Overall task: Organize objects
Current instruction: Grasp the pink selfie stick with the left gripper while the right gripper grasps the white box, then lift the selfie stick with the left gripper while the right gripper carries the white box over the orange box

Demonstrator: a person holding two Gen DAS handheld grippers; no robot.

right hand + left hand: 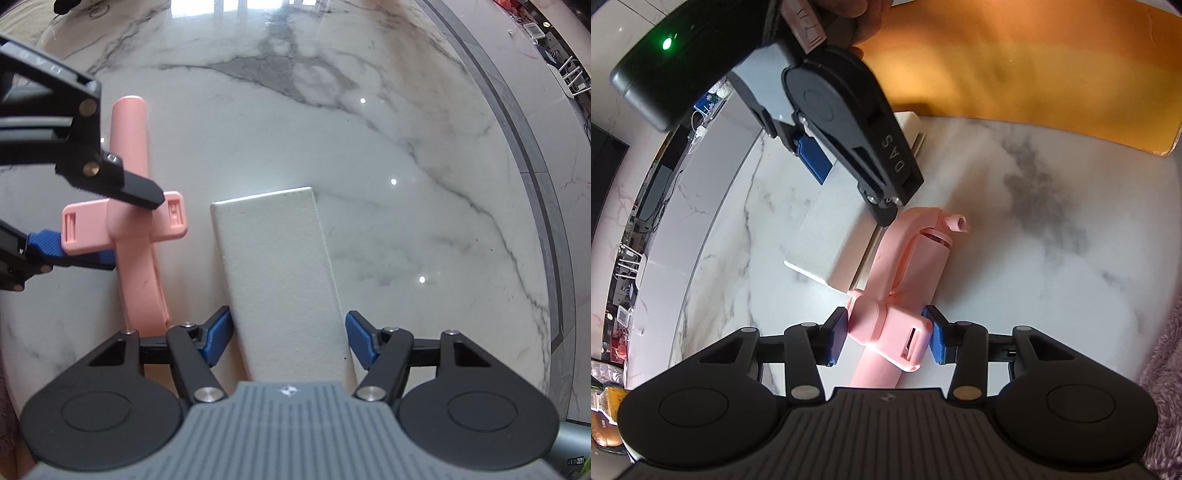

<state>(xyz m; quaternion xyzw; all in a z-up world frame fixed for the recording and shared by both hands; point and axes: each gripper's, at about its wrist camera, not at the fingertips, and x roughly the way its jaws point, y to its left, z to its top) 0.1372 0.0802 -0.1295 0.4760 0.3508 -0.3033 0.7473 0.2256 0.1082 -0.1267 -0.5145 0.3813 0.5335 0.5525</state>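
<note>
A pink selfie stick lies on the white marble floor. My left gripper is closed on its pink phone clamp, blue pads touching both ends. In the right wrist view the stick lies at the left with the left gripper on its clamp. A white rectangular box lies beside the stick. My right gripper straddles the box's near end, pads a little apart from its sides. In the left wrist view the right gripper hangs over the box.
An orange-brown board lies at the far side. A fuzzy purple rug borders the floor at the right. A grey floor border strip curves along the right, with cluttered items beyond it.
</note>
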